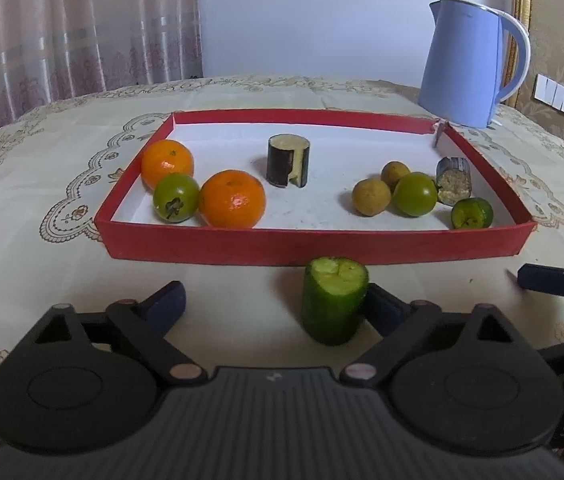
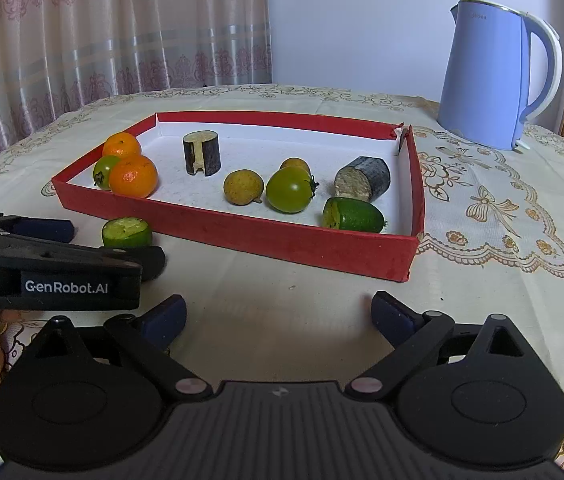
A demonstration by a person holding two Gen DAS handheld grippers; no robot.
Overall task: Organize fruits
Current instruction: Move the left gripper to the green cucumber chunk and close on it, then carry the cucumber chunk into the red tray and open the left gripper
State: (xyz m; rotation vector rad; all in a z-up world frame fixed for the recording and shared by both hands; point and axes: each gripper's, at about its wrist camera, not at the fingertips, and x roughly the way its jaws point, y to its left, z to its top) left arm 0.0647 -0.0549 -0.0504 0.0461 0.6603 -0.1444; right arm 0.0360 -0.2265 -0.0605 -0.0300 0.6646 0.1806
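My left gripper (image 1: 274, 300) spread wide around cucumber piece (image 1: 334, 300), which stands upright on tablecloth (image 1: 42, 264) just outside red tray (image 1: 314, 246); right finger beside it, ready to pinch. My right gripper (image 2: 278, 312) spread, holding nothing, waiting. 2 oranges (image 1: 232, 199) grouped at tray's left.

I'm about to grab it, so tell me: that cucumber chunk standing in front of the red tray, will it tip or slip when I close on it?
The cucumber chunk stands upright on a cut end and is taller than wide, so a push could tip it. Its skin looks smooth, perhaps slippery. Once on its side, it would probably roll.
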